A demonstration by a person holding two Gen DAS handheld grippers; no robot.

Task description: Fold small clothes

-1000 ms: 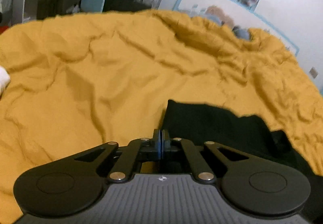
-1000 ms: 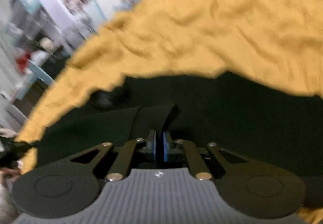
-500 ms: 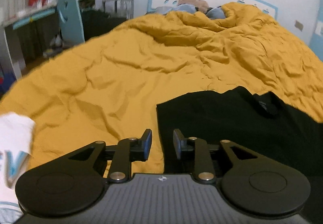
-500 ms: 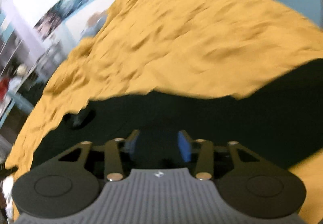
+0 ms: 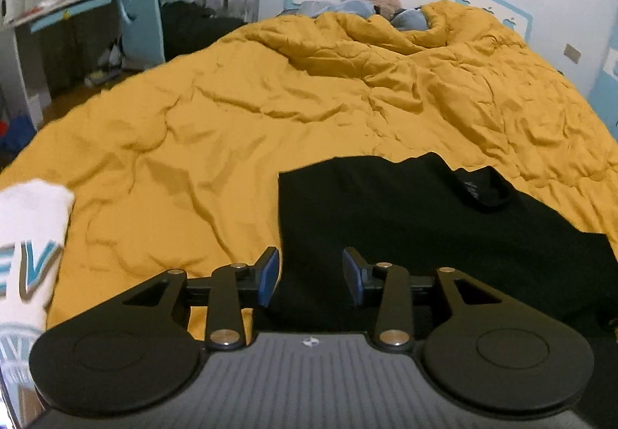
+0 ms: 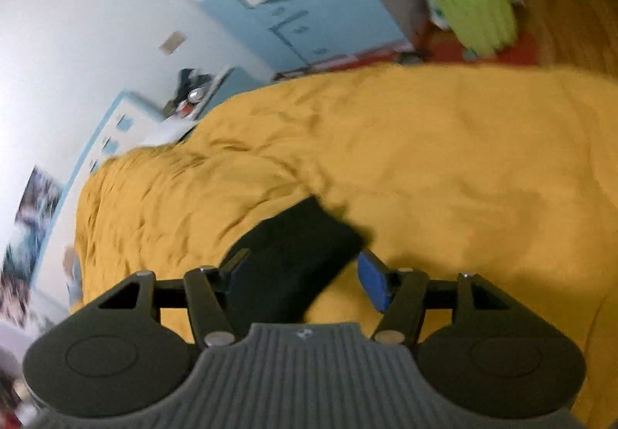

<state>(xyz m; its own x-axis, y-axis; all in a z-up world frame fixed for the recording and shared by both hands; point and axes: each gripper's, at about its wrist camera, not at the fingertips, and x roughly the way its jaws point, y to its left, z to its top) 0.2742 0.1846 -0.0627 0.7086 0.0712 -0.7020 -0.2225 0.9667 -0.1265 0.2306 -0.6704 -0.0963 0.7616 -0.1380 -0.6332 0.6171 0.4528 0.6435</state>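
A black garment [image 5: 417,220] lies flat on the yellow bedspread [image 5: 231,127], its neck label showing at the upper right. My left gripper [image 5: 311,276] is open and empty, just above the garment's near left edge. In the right wrist view a sleeve or corner of the same black garment [image 6: 293,255] lies on the bedspread [image 6: 463,174]. My right gripper [image 6: 305,280] is open and empty over that black cloth. The view is blurred and tilted.
A folded white garment with blue print [image 5: 27,255] lies at the left edge of the bed. A desk and blue chair [image 5: 137,11] stand beyond the bed's left side. Pillows and a plush toy [image 5: 367,0] sit at the headboard. A green bin [image 6: 477,13] stands on the floor.
Both grippers were shut on the black garment one second ago and have opened, letting it go. The left has drawn back. The right has swung away toward the garment's edge.
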